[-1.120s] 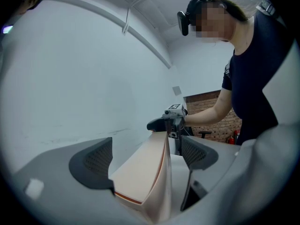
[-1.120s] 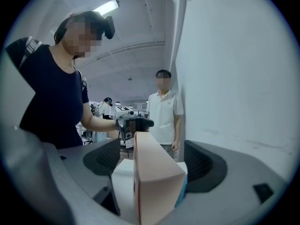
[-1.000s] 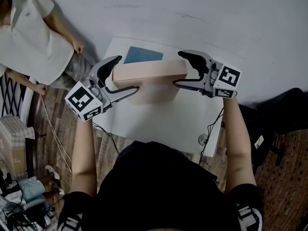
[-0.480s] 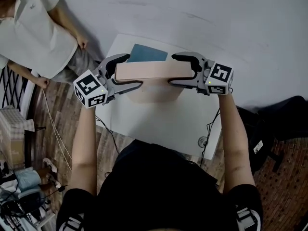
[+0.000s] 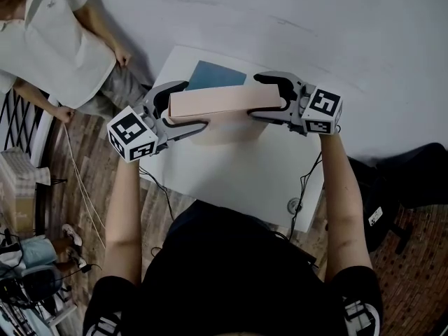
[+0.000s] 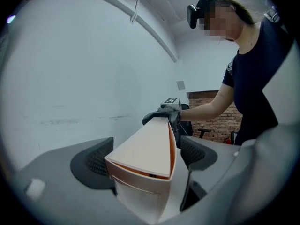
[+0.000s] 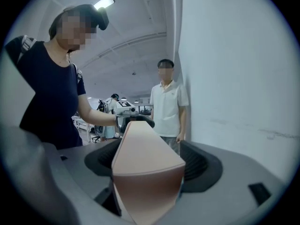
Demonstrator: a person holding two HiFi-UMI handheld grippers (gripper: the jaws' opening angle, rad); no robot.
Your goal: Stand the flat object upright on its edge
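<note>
My left claw [image 5: 185, 106] and my right claw [image 5: 257, 96] each pinch one end of the pink box [image 5: 218, 103], pads on its two wide sides. The white counter [image 5: 238, 180] is under it. The box sits long-ways between the claws, near the back of the counter. I cannot tell if its bottom edge touches down. I think I should keep both claws level, go down slowly, and let go only when it stands alone. A blue sheet [image 5: 213, 75] lies just behind, so no bumping.
</note>
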